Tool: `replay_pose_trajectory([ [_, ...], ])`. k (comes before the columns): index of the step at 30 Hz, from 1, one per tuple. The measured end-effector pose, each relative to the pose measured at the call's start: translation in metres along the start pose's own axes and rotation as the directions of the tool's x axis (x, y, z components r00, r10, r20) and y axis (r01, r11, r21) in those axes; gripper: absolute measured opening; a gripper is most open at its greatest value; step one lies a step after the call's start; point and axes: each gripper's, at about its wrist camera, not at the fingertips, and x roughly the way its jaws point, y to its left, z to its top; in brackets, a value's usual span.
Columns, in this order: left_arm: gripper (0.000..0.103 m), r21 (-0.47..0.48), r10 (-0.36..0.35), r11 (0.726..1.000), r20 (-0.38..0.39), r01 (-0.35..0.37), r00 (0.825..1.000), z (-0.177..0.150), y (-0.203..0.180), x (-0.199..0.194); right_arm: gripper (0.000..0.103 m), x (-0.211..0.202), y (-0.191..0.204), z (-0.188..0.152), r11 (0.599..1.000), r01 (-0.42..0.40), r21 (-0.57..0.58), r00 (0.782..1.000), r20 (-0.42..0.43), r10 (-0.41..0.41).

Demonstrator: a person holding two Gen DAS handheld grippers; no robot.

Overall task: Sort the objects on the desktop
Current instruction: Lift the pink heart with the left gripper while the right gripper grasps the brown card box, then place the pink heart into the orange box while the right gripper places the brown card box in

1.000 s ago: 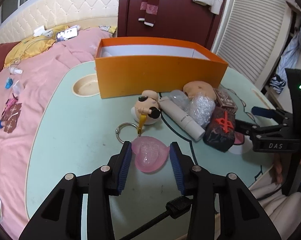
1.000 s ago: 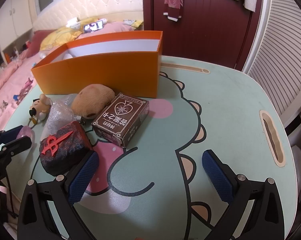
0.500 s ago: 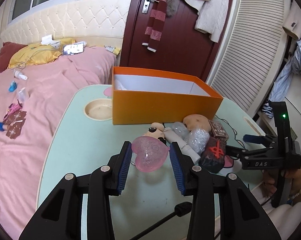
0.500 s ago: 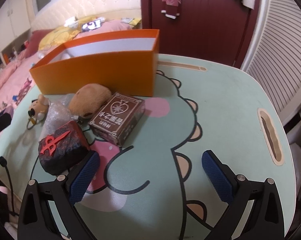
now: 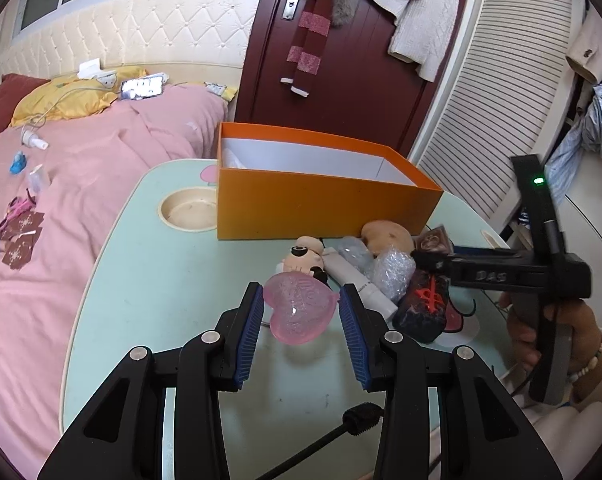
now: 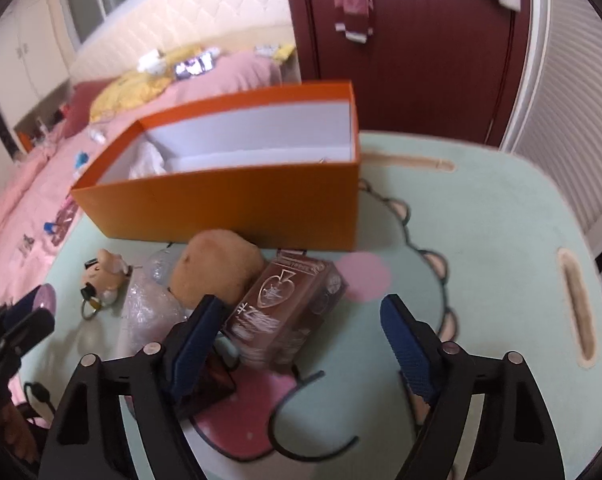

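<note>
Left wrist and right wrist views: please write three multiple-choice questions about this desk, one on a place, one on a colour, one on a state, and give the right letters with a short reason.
1. Where does the brown card box lie?
A. inside the orange box
B. on the table in front of the orange box
C. on the bed

2. What colour is the heart-shaped object in the left gripper?
A. pink
B. green
C. white

3. What does the right gripper hold?
A. the plush toy
B. nothing; its jaws have just been closing, nothing is gripped
C. the orange box

Answers: 1 B, it lies on the green table before the orange box. 2 A, it is clear pink. 3 B, the pads touch nothing.
</note>
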Motion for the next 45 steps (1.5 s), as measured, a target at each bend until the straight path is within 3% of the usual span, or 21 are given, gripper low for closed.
replay_pose_trajectory([
  [3,0.041,-0.005,0.0,1.0,0.001,0.0,1.0,0.0,0.001,0.0,0.071,0.0,0.006,-0.004,0.997,0.053,-0.062,0.999,0.005,-0.053],
  [6,0.041,-0.006,-0.003,1.0,0.002,0.003,1.0,0.0,0.001,0.0,0.028,-0.006,0.0,-0.011,0.994,0.085,-0.07,0.996,0.041,-0.082],
  [8,0.041,-0.003,-0.004,1.0,0.004,0.004,1.0,0.0,0.0,0.0,0.019,-0.008,-0.007,-0.013,0.996,0.078,-0.05,0.996,0.048,-0.075],
  [14,0.041,0.002,-0.006,1.0,0.036,0.006,0.999,0.001,-0.001,-0.006,0.019,-0.019,-0.014,-0.017,0.999,0.037,-0.018,0.997,0.063,-0.036],
  [21,0.041,-0.019,-0.019,1.0,0.078,0.021,0.997,0.013,0.001,-0.014,0.019,-0.05,-0.007,-0.005,0.999,-0.014,-0.041,0.984,0.177,0.021],
  [26,0.041,-0.004,-0.053,0.999,0.124,0.054,0.991,0.042,0.0,-0.013,0.019,-0.062,-0.007,0.023,0.993,-0.12,-0.02,0.97,0.21,0.122],
  [35,0.041,0.087,-0.064,0.995,0.198,0.047,0.978,0.106,-0.008,0.017,0.019,-0.044,0.013,0.068,0.989,-0.131,-0.068,0.953,0.266,0.144],
  [45,0.041,0.062,-0.053,0.997,0.12,0.046,0.991,0.114,0.002,0.065,0.019,-0.013,0.015,0.073,0.988,-0.142,-0.051,0.965,0.213,0.15],
])
